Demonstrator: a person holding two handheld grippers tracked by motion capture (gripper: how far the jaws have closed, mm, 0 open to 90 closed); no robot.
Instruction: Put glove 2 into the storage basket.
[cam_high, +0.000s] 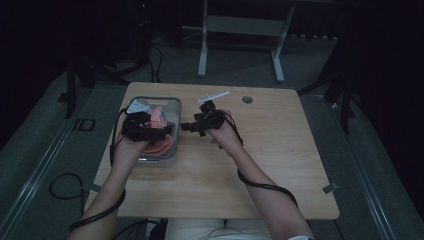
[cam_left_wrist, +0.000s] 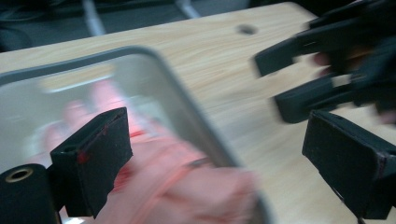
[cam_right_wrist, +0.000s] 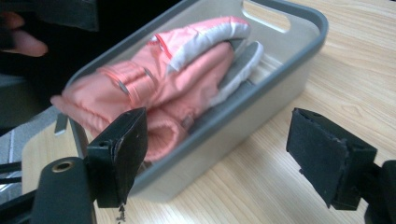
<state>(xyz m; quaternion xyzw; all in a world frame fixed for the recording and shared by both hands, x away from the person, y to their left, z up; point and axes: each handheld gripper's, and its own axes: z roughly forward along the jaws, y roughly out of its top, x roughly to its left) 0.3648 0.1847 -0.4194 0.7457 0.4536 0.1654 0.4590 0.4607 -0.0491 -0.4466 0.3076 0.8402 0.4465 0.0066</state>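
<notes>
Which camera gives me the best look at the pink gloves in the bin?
The right gripper view: the pink gloves lie sharp and unobstructed in the grey bin. The left gripper view blurs them; the high view shows them small, partly behind the left gripper.

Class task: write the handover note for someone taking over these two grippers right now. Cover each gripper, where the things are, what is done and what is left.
Left gripper: open, empty, over the bin.
Right gripper: open, empty, over the table beside the bin.
Pink gloves: in the bin, one cuff hanging over its rim.
Done: gloves are in the bin, nothing gripped.
Left: probably tuck the cuff in.
</notes>
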